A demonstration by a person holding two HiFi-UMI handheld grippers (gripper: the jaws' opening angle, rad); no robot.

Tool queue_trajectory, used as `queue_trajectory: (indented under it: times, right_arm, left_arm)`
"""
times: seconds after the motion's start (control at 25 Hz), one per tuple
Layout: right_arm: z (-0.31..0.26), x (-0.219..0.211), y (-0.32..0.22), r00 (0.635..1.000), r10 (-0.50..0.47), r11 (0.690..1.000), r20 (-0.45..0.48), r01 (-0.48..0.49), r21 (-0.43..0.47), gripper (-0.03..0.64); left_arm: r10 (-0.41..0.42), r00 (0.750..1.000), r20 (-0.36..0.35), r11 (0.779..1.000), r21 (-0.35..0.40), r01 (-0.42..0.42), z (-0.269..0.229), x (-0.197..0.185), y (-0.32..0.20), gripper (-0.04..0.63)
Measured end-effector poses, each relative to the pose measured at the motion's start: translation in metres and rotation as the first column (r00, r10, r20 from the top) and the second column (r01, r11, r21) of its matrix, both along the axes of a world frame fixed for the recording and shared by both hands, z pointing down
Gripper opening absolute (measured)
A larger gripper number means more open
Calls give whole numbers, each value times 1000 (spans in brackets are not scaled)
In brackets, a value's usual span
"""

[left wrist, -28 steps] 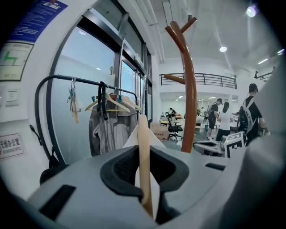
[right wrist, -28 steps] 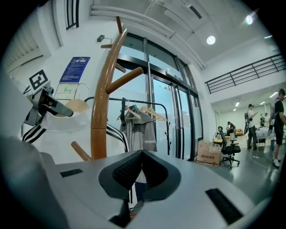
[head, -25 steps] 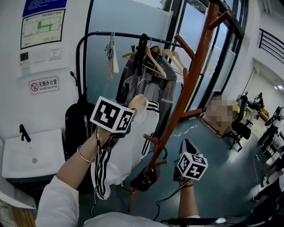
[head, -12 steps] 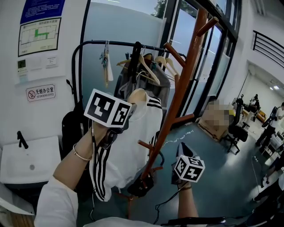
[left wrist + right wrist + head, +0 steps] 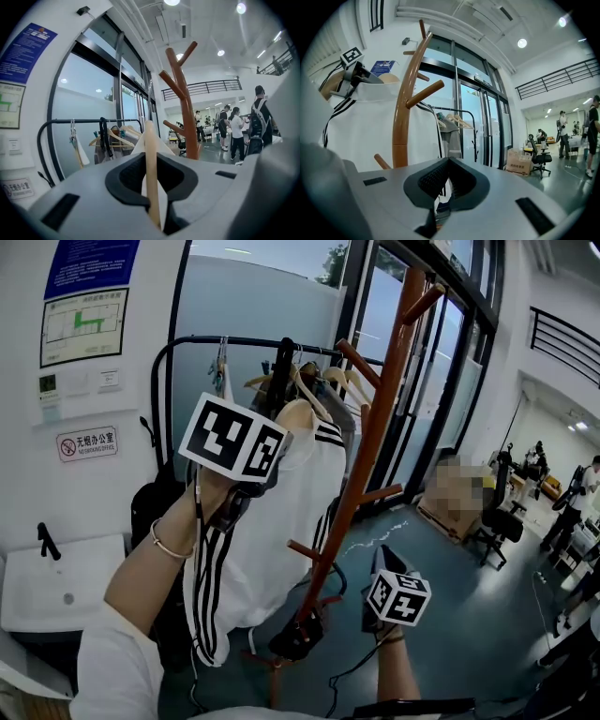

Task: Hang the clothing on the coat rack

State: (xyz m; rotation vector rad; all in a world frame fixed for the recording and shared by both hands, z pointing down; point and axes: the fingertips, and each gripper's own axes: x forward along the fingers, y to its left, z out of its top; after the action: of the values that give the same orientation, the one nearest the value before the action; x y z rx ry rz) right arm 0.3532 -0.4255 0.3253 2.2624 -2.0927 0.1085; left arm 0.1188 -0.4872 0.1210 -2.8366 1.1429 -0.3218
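Beside the brown coat rack [image 5: 375, 427], held high: white jacket [image 5: 272, 521] on wooden hanger [image 5: 150, 140], soft, light, likely to slide off. Best gripped by the stiff hanger, pinched now inside left claw [image 5: 152, 192]. Right claw [image 5: 446, 183] closed, empty.

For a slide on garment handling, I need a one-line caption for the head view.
Left gripper holds a wooden hanger bearing a white striped jacket beside the brown coat rack; right gripper low.

The head camera looks forward and down over both arms at the rack [image 5: 380, 418]. The camera on the left tool [image 5: 152, 187], held higher, faces that rack from close behind a hanger [image 5: 150, 154]. The camera on the right tool [image 5: 447, 185], lower, looks level at it too.
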Motion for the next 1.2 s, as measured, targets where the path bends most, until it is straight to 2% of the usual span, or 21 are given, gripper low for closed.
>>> queue_trajectory:
  times: [0.6,1.2]
  right_arm:
    - [-3,1,10,1000,-7,1000,25,7,2,23]
    - [3,5,15,998,7,1000,70,-8,12,23]
  left_arm:
    - [-44,999,-26,998,44,45,-50,-2,5,57]
    - [-7,1000,19,998,68,6,-65,18,12,57]
